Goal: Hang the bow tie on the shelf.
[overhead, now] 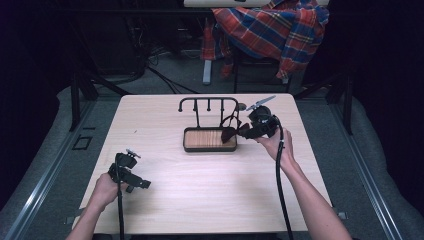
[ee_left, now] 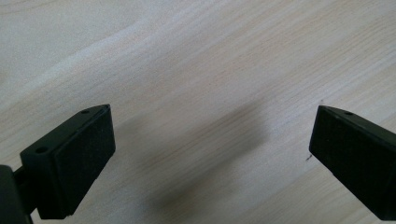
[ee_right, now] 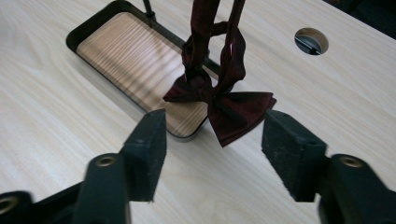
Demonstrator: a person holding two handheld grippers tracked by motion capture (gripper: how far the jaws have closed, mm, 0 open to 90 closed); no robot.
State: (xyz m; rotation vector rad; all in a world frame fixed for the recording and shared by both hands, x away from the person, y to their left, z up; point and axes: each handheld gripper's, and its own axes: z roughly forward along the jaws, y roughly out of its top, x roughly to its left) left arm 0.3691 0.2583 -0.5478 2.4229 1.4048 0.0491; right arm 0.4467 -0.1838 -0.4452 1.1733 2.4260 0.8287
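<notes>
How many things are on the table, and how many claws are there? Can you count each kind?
Claws: 2, the left claw and the right claw
Bow ties: 1, the dark red bow tie
Stands with a tray: 1, the black stand with its wooden tray
Total: 4

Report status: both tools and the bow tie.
Left tool open over bare table. Right tool open, jaws either side of the dark red bow tie, not gripping. Bow tie hangs by its strap from the stand above the tray. Path unobstructed.
</notes>
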